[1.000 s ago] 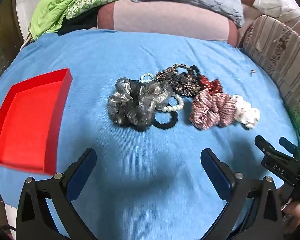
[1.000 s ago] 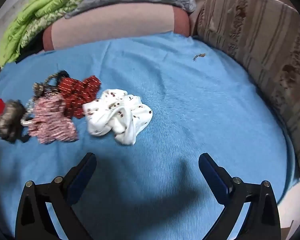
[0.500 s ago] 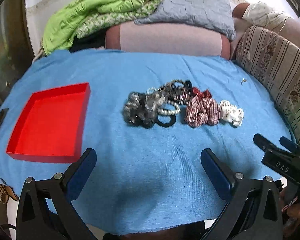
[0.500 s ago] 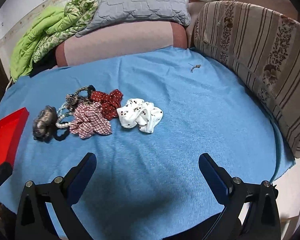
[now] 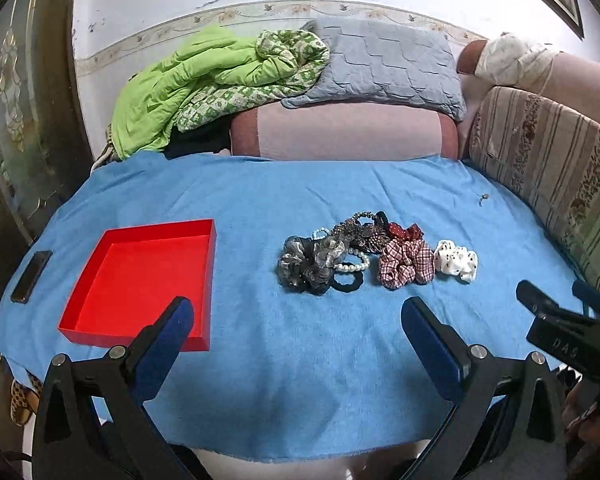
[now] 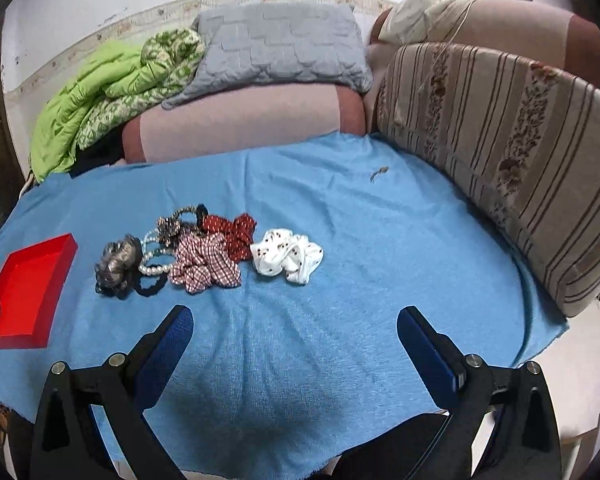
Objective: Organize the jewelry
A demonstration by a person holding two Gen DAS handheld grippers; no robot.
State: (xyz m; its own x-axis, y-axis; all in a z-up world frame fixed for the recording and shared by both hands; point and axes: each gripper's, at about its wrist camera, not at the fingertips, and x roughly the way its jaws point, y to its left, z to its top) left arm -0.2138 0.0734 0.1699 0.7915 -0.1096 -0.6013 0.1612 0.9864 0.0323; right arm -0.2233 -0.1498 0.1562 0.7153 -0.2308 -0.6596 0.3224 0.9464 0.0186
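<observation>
A heap of hair ties and jewelry lies mid-cloth: a grey scrunchie, a pearl bracelet, a black hair tie, a brown beaded piece, a red dotted scrunchie, a red checked scrunchie and a white dotted scrunchie. The heap also shows in the right wrist view, with the checked scrunchie and white scrunchie. An empty red tray sits to the left, also in the right wrist view. My left gripper and right gripper are open, empty, held back over the cloth's near edge.
A blue cloth covers the surface. A dark phone lies left of the tray. A small metal piece lies far right. Pillows and a green quilt are behind, a striped cushion on the right.
Both grippers have pulled back and up from the heap; the whole cloth, tray and wall now show. Nothing on the cloth has moved.
</observation>
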